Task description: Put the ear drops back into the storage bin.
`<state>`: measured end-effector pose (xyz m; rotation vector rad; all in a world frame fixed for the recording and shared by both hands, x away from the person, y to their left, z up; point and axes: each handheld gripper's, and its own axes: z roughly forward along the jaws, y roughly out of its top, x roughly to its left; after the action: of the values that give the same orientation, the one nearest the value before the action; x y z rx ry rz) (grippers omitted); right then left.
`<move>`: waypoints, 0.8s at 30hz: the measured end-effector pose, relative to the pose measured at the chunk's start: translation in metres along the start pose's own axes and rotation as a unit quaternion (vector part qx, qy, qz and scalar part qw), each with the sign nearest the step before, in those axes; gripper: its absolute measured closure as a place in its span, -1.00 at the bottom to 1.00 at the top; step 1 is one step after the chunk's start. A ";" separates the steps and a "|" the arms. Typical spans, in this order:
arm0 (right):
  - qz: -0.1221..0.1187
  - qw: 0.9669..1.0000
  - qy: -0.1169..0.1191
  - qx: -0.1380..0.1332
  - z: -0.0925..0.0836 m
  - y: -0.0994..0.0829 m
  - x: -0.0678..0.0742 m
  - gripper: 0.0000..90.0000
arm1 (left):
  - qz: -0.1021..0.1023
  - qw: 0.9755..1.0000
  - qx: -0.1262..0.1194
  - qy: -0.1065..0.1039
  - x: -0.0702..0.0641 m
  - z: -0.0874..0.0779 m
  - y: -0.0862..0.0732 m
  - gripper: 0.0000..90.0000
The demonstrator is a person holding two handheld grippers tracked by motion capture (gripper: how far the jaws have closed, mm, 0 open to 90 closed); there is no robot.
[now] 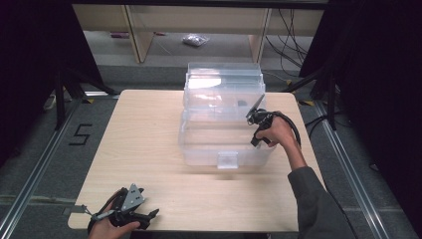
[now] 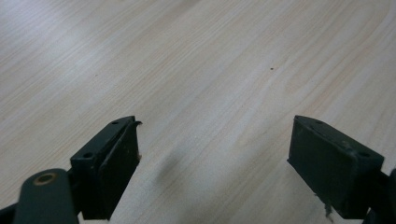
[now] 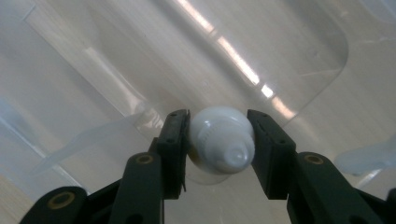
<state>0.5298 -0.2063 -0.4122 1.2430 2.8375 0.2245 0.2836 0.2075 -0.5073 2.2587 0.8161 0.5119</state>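
Your right hand-held gripper (image 3: 218, 140) clamps a round white plastic bulb (image 3: 221, 139) above the clear plastic bin (image 1: 199, 144); your left hand-held gripper (image 2: 215, 163) rests agape at seven o'clock on the pale wooden surface (image 1: 149, 149).

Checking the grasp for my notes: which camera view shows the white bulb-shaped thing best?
The right gripper view: the white bulb-shaped thing sits clamped between the right gripper jaws, above the clear bin. The high view hides it behind the hand.

The right claw (image 3: 218, 140) holds a bulb (image 3: 222, 140) inside the box (image 1: 199, 149) mid-table (image 1: 144, 149); the left claw (image 2: 215, 154) rests near-left.
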 end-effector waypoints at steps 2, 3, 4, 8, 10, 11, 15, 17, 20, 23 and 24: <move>0.006 1.000 -0.007 0.004 0.003 0.001 -0.001 0.34 | 0.000 1.000 0.000 0.000 0.000 0.000 0.000 -0.65; -0.028 0.999 -0.016 -0.006 0.005 0.001 -0.006 0.34 | 0.001 1.000 0.000 0.000 0.000 0.000 0.000 -0.65; 0.003 1.000 -0.014 0.009 0.005 0.002 -0.003 0.34 | 0.000 1.000 0.000 0.000 0.000 0.000 0.000 -0.65; 0.009 1.000 -0.012 0.017 0.008 0.003 -0.002 0.34 | 0.000 1.000 0.000 0.000 0.000 0.000 0.000 -0.65; 0.007 1.000 -0.018 0.020 0.011 0.004 -0.003 0.34 | 0.002 1.000 0.005 -0.003 0.000 0.000 0.000 -0.65; -0.003 1.000 -0.018 0.019 0.013 0.003 -0.004 0.34 | 0.003 1.000 0.004 -0.004 0.001 0.000 0.000 -0.65; -0.009 0.999 -0.020 0.028 0.018 0.004 -0.004 0.34 | 0.001 1.000 0.001 -0.002 0.000 0.000 0.000 -0.65; -0.017 0.999 -0.019 0.032 0.020 0.005 -0.005 0.34 | 0.000 1.000 0.000 -0.001 0.000 0.000 0.000 -0.65; -0.011 0.999 -0.019 0.034 0.021 0.006 -0.004 0.34 | 0.002 1.000 0.000 -0.003 0.000 0.000 0.000 -0.65; -0.017 0.999 -0.010 0.037 0.022 0.007 -0.004 0.34 | 0.000 1.000 -0.001 -0.001 0.000 0.000 0.000 -0.65; -0.016 0.999 -0.009 0.038 0.022 0.007 -0.004 0.33 | 0.002 1.000 0.001 0.000 0.000 0.000 0.000 -0.65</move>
<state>0.5394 -0.2023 -0.4333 1.2063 2.8725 0.1060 0.2838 0.2077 -0.5071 2.2618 0.8133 0.5130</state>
